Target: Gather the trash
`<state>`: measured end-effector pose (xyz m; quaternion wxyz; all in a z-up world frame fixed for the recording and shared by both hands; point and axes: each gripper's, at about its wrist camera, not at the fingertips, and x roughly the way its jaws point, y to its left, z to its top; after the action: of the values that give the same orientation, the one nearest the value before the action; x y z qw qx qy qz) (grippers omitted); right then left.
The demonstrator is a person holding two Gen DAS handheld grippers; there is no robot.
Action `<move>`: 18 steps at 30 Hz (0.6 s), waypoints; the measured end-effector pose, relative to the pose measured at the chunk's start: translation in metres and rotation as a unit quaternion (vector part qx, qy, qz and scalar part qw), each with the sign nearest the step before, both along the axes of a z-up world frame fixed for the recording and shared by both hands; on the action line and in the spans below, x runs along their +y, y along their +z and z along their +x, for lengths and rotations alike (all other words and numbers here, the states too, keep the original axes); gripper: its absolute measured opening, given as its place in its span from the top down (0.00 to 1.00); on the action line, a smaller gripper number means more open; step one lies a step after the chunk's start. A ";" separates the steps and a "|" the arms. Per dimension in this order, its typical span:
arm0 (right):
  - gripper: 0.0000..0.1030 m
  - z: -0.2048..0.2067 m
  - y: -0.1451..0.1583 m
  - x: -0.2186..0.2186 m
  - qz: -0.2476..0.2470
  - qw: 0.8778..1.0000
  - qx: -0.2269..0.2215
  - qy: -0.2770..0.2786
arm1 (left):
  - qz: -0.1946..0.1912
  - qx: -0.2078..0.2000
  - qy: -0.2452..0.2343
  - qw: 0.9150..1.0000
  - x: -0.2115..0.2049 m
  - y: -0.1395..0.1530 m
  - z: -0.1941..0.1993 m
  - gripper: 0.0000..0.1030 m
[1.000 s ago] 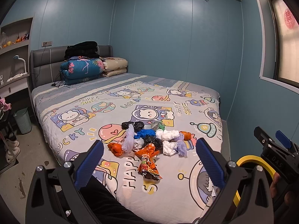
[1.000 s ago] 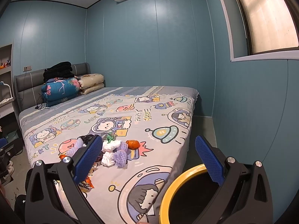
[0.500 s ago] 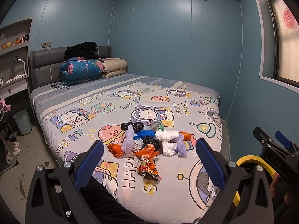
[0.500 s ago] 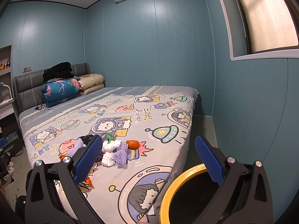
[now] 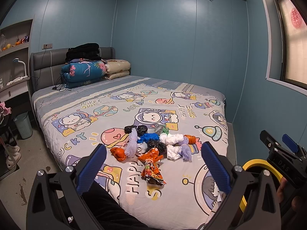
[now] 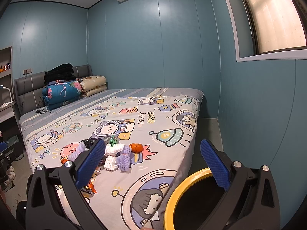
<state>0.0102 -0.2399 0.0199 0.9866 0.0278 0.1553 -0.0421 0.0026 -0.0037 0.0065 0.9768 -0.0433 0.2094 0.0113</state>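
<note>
Both claws, left claw [image 5: 153,164] and right claw [image 6: 152,163], gape wide, empty, near the crumpled multicoloured trash pile [image 5: 153,145] on the cartoon-print bed [image 5: 119,103]; yellow-rimmed black bin [image 6: 191,197] right.

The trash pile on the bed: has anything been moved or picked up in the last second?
Nothing visibly changed. The trash pile lies on the bed as before, untouched. Both the left gripper and the right gripper stay open and empty, hovering short of the pile, and the yellow-rimmed bin sits in the same place beside the bed.
</note>
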 end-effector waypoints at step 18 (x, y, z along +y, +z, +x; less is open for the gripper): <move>0.08 0.001 -0.002 0.000 0.002 1.000 0.002 0.000 | 0.001 0.000 -0.001 1.000 -0.001 -0.004 0.003 0.08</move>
<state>0.0110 -0.2397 0.0181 0.9863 0.0298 0.1570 -0.0420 0.0054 -0.0046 0.0020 0.9769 -0.0416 0.2095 0.0104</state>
